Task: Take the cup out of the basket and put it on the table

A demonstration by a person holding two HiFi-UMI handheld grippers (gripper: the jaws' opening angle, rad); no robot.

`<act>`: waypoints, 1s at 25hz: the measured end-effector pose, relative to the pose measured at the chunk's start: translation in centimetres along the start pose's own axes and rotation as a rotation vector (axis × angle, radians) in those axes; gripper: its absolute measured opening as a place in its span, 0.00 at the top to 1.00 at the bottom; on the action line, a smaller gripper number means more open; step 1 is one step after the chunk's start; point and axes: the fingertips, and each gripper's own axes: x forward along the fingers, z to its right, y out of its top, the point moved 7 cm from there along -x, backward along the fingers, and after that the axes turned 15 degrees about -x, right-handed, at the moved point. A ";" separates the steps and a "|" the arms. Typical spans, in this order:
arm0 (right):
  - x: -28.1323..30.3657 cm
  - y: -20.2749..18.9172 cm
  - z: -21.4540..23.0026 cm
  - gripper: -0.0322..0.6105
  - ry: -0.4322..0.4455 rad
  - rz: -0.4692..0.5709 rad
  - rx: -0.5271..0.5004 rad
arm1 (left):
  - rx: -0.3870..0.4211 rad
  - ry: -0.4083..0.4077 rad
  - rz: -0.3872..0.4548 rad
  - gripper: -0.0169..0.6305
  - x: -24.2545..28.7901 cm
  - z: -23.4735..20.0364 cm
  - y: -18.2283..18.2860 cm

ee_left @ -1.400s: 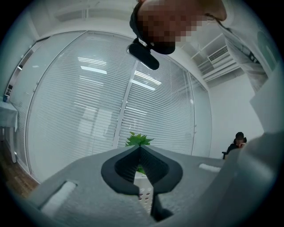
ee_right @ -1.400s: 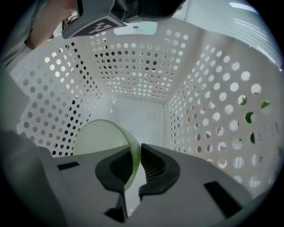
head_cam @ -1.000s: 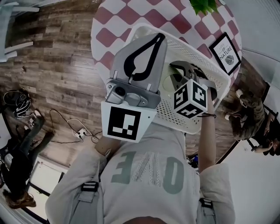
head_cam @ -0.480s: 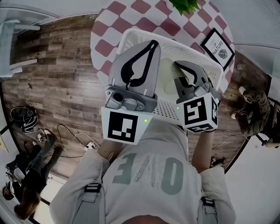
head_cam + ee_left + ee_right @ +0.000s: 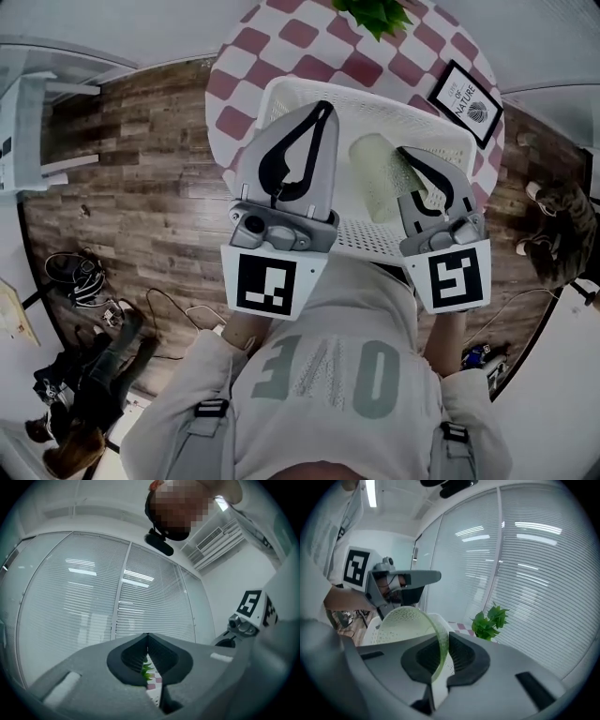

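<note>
The floor (image 5: 141, 178) is dark, streaky wood plank. On it stands a round table (image 5: 246, 58) under a red-and-white checked cloth, with a green plant (image 5: 375, 13) at its far edge and a framed print (image 5: 466, 101) at its right. White furniture (image 5: 37, 89) sits off to the left. Cables (image 5: 164, 300) trail over the boards lower left. Closed slatted blinds (image 5: 84, 597) cover tall windows and reflect ceiling lights. A white wall (image 5: 234, 581) adjoins them, with a ventilation grille (image 5: 215, 543) overhead. A tube lamp (image 5: 371, 493) glows on the ceiling.
</note>
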 end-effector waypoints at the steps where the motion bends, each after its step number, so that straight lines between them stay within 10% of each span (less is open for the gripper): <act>1: -0.6 0.3 0.2 0.91 -0.033 0.028 0.038 | -0.001 -0.001 0.002 0.97 -0.1 0.1 0.1; 12: -6.0 2.3 0.3 0.91 -0.312 0.388 0.236 | -0.009 -0.024 0.003 0.97 -1.0 1.3 0.3; 25: -7.9 1.0 -0.6 0.91 -0.385 0.399 0.410 | -0.022 -0.055 0.005 0.97 -1.4 3.1 0.2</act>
